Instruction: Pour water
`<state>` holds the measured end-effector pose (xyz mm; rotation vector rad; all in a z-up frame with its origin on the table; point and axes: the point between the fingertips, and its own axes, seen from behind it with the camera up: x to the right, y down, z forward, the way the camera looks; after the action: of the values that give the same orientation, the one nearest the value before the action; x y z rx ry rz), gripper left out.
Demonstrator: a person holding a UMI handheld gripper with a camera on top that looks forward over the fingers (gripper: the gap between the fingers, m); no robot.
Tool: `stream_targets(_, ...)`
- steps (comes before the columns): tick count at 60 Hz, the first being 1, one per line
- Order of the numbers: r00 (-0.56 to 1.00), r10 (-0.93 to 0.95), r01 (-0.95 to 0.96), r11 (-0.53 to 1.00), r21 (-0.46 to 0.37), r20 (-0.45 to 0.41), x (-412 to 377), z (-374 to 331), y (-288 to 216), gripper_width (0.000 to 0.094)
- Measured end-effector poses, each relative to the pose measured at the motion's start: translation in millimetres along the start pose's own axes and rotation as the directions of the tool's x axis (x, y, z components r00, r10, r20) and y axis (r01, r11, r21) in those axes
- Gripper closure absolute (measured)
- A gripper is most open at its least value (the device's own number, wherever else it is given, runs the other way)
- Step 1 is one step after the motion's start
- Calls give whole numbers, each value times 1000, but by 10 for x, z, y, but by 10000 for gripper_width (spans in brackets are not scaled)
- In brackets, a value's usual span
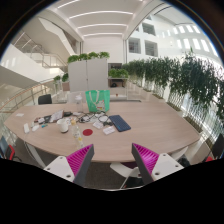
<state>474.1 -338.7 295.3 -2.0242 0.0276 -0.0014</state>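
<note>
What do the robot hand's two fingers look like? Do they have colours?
The gripper has two chunky fingers. Each one wears a bright pink-magenta pad with a fine ribbed texture on its inner face. The outer parts look pale, whitish grey. No cables, markings, sleeve or hand show in this view.

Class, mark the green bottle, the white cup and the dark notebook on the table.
green bottle (97, 100), gripper view, middle of its body
white cup (64, 125), gripper view, its side wall
dark notebook (120, 123), gripper view, centre of its cover
</note>
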Motion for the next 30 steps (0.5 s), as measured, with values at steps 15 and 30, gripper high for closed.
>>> stream_targets(15, 999, 5, -1, 996, 90, -45, -663, -157, -12, 101)
stream_targets(30, 999, -26, 18, 985, 173, 46, -1549, 472, 537, 105)
